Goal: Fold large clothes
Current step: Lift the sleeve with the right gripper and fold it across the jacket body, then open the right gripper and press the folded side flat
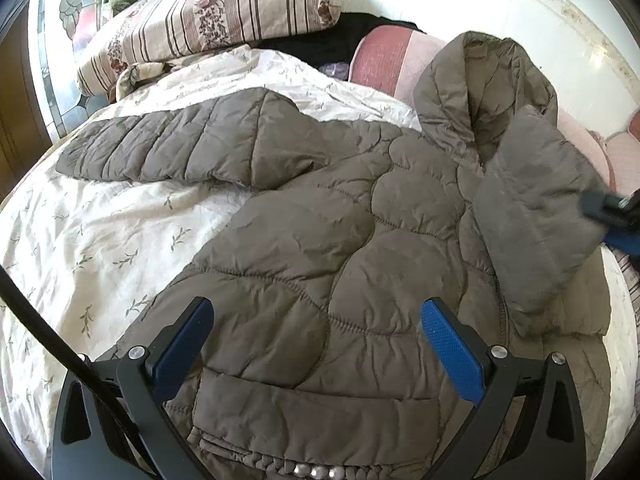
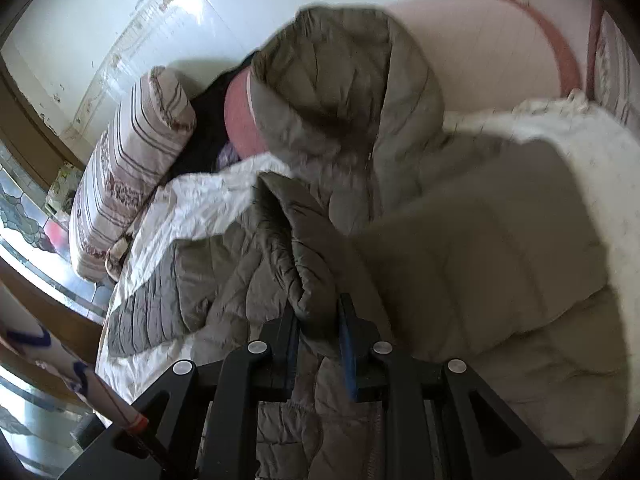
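Observation:
A brown quilted hooded jacket (image 1: 320, 232) lies spread on a bed with a white leaf-print sheet (image 1: 80, 240). One sleeve (image 1: 168, 148) stretches out to the left. The hood (image 1: 492, 80) rests against a pink cushion. My left gripper (image 1: 318, 320) is open just above the jacket's lower body, nothing between its blue pads. My right gripper (image 2: 318, 320) is shut on the jacket's other sleeve (image 2: 316, 264), lifted and folded over the body; it shows in the left wrist view at the right edge (image 1: 612, 208), holding that sleeve (image 1: 532, 208).
A striped floral pillow (image 1: 208, 16) lies at the head of the bed, with dark clothing (image 1: 320, 48) and a pink cushion (image 1: 392, 56) beside it. A white wall (image 1: 520, 8) runs behind. A window (image 1: 52, 60) is at the left. A black cable (image 1: 48, 340) crosses the lower left.

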The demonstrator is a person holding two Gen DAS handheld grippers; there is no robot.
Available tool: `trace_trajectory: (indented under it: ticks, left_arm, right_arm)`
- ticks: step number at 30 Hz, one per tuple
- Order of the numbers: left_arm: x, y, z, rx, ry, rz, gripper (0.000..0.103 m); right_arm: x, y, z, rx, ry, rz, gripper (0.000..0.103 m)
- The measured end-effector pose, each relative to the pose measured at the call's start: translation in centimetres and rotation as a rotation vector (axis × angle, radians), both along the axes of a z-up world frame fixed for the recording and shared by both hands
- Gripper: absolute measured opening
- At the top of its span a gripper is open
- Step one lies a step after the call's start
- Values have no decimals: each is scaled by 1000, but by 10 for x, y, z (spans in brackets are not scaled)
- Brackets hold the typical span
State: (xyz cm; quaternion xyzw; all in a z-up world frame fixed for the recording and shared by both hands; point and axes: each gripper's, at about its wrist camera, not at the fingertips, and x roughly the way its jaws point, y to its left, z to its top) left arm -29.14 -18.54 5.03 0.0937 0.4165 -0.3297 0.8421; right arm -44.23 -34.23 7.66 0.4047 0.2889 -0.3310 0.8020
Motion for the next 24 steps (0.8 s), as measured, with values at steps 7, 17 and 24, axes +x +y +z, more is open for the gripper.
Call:
trace_trajectory:
  ticks: [7, 17, 24]
  left_arm:
    - [6, -1, -7, 29, 13, 30, 103]
    - [13, 2, -4, 23, -7, 76, 103]
    - [25, -18, -5, 43, -18, 58, 103]
  right_arm:
    - [-9, 1, 9, -21, -22, 81, 65]
    - [-98, -52, 2, -57, 8, -136, 66]
    - [-129, -93, -63, -22, 282, -253, 65]
